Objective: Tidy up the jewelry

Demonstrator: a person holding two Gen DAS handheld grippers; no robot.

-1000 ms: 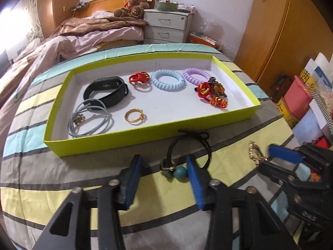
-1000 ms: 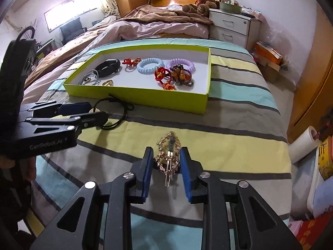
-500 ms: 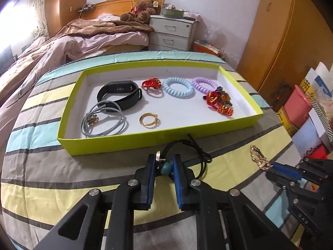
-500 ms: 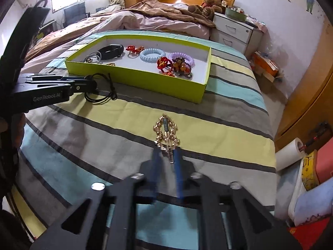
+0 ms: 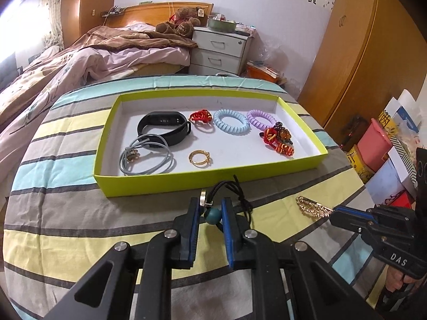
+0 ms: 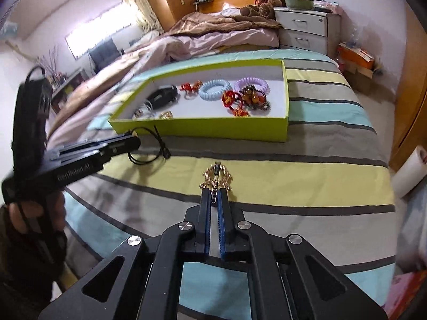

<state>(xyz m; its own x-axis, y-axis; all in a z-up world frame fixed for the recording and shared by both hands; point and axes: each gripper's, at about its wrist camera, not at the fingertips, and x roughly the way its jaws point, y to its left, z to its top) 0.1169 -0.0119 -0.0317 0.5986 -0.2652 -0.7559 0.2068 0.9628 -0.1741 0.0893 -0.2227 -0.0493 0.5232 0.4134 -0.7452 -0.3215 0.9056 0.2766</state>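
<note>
- Bedroom, striped bedspread (image 5: 66, 226) in grey, yellow and turquoise for a work surface; unmade bed, teddy bear and white nightstand behind, wooden wardrobe off to the right.
- Lime-green tray (image 5: 170, 182) lying flat on the spread, white inside, already part filled.
- Inside it, left to right: grey cord loops (image 5: 145, 157) at the near left corner; black wristband (image 5: 164, 128) behind them; gold ring (image 5: 198, 158) near the front wall; small red clip (image 5: 200, 116); pale blue spiral hair tie (image 5: 231, 121); lilac spiral tie (image 5: 261, 118); red and amber cluster (image 5: 277, 140) at the right end.
- Judged well over halfway: seven or so pieces in the tray, two outside it, both now gripped and neither yet over the rim.
- Left gripper (image 5: 210, 213), just short of the tray's front wall: jaws drawn in narrow and clamped on the teal bead of a black cord hair tie (image 5: 212, 214); small silver charm poking up beside the bead, black loop trailing forward and right onto the spread.
- Right gripper (image 6: 216, 200), further right and well apart from the tray: jaws pressed all but together on the tail end of a gold ornate clip (image 6: 217, 177); filigree head sticking out past the tips, apparently just clear of a yellow stripe, though contact cannot be ruled out.
- Left to do, on this reading: carry both pieces over the front wall and set them down in the bare white patches of the tray.
</note>
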